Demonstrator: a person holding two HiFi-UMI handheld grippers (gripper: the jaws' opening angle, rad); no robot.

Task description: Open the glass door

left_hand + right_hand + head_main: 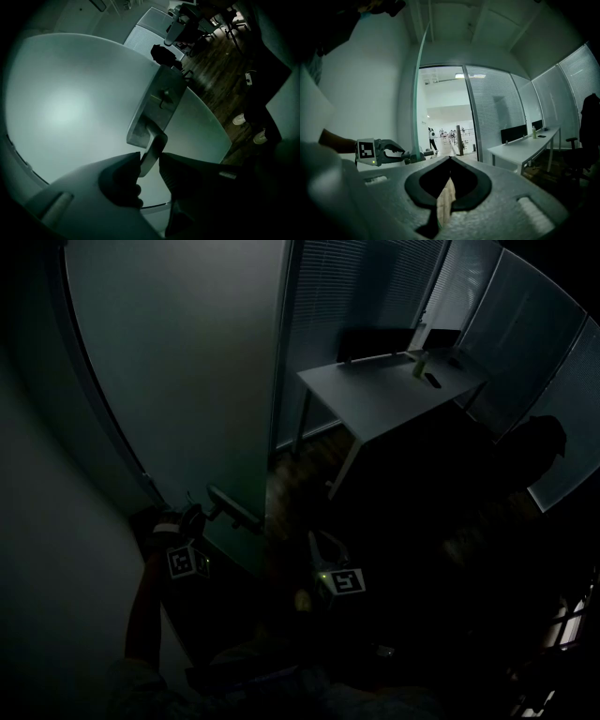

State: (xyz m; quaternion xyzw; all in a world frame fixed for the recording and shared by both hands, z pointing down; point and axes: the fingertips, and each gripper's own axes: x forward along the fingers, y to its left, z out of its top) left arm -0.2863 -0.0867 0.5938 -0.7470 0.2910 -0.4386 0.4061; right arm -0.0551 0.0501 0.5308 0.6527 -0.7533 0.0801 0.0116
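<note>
The frosted glass door [178, 362] stands swung inward, and the right gripper view shows its thin edge [415, 93] beside the bright doorway. My left gripper [150, 157] is shut on the metal lever handle [154, 140] below its lock plate [159, 101]. In the dim head view, that gripper [202, 517] sits at the handle [234, 507] on the door's right edge. The right gripper view shows it from the side [401, 152], still holding the lever. My right gripper [450, 159] is shut and empty, hanging right of the door in the head view [317, 542].
A white desk [394, 390] with a dark screen and a small bottle stands against the blind-covered glass walls [375, 296]. A dark office chair [539, 442] is at the right. The white wall [56, 568] is left of the door. People stand far off in the lit hall [432, 136].
</note>
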